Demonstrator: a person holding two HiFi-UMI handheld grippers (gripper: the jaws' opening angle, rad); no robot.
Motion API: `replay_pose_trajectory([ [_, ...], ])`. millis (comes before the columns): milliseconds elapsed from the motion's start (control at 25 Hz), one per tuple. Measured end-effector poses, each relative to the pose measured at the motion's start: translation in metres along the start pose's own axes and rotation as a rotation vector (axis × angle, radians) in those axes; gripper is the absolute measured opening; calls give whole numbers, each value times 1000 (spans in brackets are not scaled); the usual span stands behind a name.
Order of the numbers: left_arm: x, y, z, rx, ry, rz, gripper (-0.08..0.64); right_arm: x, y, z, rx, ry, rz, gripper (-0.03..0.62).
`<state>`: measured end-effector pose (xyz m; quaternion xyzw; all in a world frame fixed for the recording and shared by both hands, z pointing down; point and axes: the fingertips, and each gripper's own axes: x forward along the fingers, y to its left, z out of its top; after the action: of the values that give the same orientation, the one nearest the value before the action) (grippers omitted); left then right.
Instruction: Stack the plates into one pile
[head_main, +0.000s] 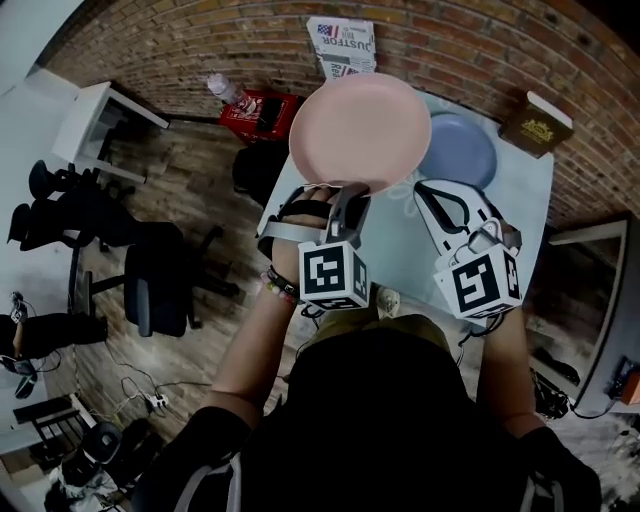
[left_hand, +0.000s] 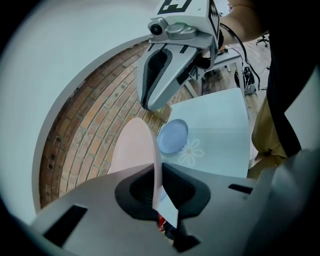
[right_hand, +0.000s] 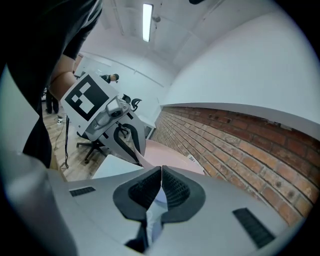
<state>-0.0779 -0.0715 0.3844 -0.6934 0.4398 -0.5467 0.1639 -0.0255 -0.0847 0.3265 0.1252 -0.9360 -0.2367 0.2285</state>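
Note:
A large pink plate (head_main: 360, 130) is lifted off the pale table (head_main: 400, 240), with my left gripper (head_main: 340, 190) shut on its near rim. The left gripper view has that plate (left_hand: 132, 150) edge-on between the pads. A smaller blue plate (head_main: 462, 150) lies flat on the table to the right, partly under the pink plate's edge in the head view. My right gripper (head_main: 428, 188) hovers just in front of the blue plate, jaws shut with nothing between them. In the right gripper view the pads (right_hand: 172, 187) meet, and the pink plate (right_hand: 170, 152) shows ahead.
A brown book (head_main: 537, 122) lies at the table's far right corner and a newspaper (head_main: 342, 45) at its far edge against the brick wall. On the floor to the left are a red crate (head_main: 260, 112) with a bottle and an office chair (head_main: 160, 275).

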Motion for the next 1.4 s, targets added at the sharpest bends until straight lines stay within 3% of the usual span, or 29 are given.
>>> replay_pose_trajectory([
  [760,44,16,13,223,-255,-145,37,4,-25,-9,152,189,-291,35],
  [1080,57,0,28,271,-307,-199,37,-14,-26,-27,204,239,-351,35],
  [1400,81,-14,45,291,-293,-233,37,-27,-38,-51,227,254,-350,35],
])
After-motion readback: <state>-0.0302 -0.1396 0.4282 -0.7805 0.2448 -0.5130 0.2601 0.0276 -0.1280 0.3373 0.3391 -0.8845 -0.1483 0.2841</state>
